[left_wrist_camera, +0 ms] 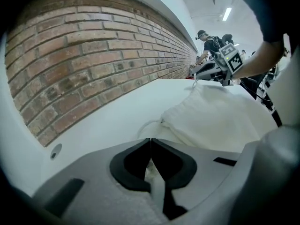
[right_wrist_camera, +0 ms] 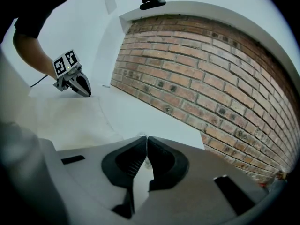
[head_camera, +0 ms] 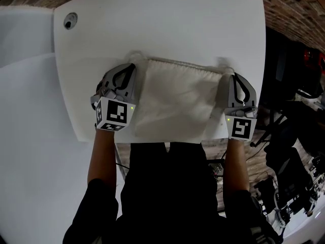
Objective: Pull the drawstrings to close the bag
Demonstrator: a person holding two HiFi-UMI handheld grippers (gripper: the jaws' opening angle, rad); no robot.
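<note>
Head camera looks steeply down over the surface point(head_camera: 167, 24); 2 tool cameras (low, close) face its far edge, sharing the bag point(head_camera: 175, 103).

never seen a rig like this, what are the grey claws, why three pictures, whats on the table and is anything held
There is no robot: a person holds a two-jaw gripper in each hand. The head view is from a camera on the person's head, looking down at a white table. The other two views come from cameras riding on each gripper, looking along its jaws. On the table lies a white cloth drawstring bag. The left gripper is at its far left corner, the right gripper at its far right. Both have their jaws shut, each apparently pinching a thin drawstring by the bag's mouth.
</note>
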